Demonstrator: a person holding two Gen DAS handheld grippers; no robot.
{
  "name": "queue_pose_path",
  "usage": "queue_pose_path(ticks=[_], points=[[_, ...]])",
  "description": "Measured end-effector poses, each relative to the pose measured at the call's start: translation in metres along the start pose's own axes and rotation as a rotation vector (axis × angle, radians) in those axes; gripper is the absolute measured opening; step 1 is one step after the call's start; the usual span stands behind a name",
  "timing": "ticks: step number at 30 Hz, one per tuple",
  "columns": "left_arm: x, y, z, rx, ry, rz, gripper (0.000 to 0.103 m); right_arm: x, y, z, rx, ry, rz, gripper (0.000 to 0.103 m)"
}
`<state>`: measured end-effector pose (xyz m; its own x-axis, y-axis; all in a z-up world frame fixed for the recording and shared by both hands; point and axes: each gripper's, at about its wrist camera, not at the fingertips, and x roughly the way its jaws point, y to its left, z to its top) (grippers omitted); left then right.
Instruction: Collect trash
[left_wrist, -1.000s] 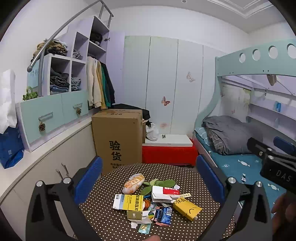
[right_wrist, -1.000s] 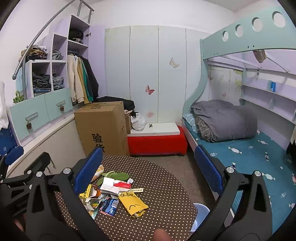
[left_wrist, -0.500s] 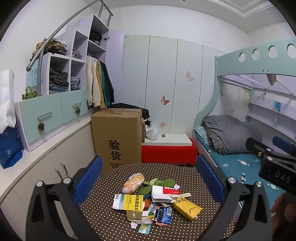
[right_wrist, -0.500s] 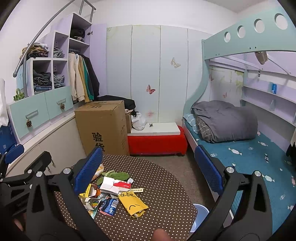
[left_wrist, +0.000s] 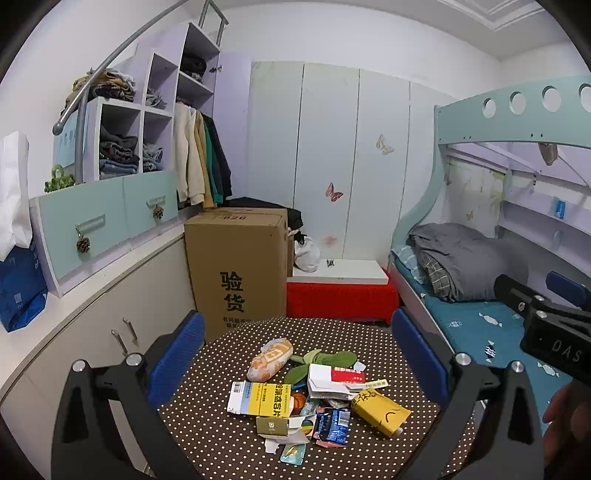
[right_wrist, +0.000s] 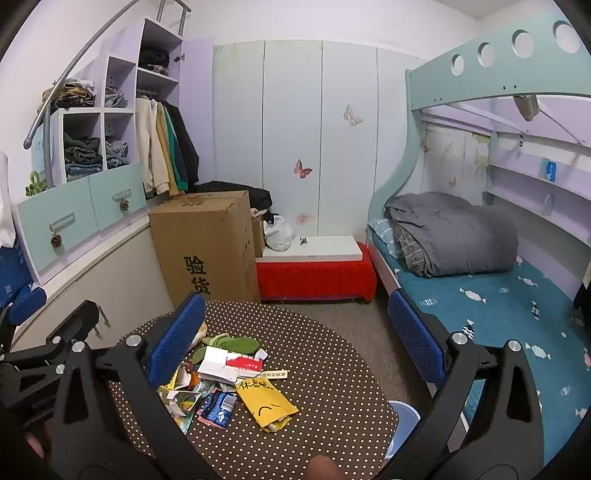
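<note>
A heap of trash lies on the round brown polka-dot table (left_wrist: 229, 439) (right_wrist: 332, 406): an orange bread bag (left_wrist: 269, 360), a yellow-and-white box (left_wrist: 258, 398), a red-and-white carton (left_wrist: 334, 378) (right_wrist: 229, 363), a yellow packet (left_wrist: 380, 410) (right_wrist: 267, 406), a blue wrapper (left_wrist: 334, 426) (right_wrist: 218, 404) and green peels (left_wrist: 325, 358) (right_wrist: 229, 343). My left gripper (left_wrist: 297, 354) hovers open above the heap with nothing between its blue pads. My right gripper (right_wrist: 295, 332) is open too, over the table's right half, empty.
A light blue bin (right_wrist: 404, 421) peeks out beyond the table's right edge. Behind the table stand a tall cardboard box (left_wrist: 236, 266), a red bench (left_wrist: 340, 295) and cabinets (left_wrist: 110, 306) at left. A bunk bed (right_wrist: 498, 302) fills the right side.
Both views have shifted only slightly. Neither gripper has opened, shut or touched the trash.
</note>
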<state>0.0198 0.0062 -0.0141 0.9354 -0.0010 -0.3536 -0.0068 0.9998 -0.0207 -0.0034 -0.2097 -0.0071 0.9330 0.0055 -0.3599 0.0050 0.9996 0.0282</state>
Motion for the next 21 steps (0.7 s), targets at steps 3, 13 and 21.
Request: queue_pose_path(ticks=[3, 13, 21], points=[[0.007, 0.002, -0.003, -0.003, 0.017, 0.006, 0.099, 0.009, 0.000, -0.001, -0.002, 0.018, 0.003, 0.097], [0.038, 0.018, -0.034, -0.018, 0.123, 0.035, 0.099, 0.053, -0.002, -0.030, -0.010, 0.140, 0.006, 0.097], [0.068, 0.049, -0.080, -0.051, 0.263, 0.076, 0.099, 0.119, 0.003, -0.086, -0.064, 0.360, 0.038, 0.097]])
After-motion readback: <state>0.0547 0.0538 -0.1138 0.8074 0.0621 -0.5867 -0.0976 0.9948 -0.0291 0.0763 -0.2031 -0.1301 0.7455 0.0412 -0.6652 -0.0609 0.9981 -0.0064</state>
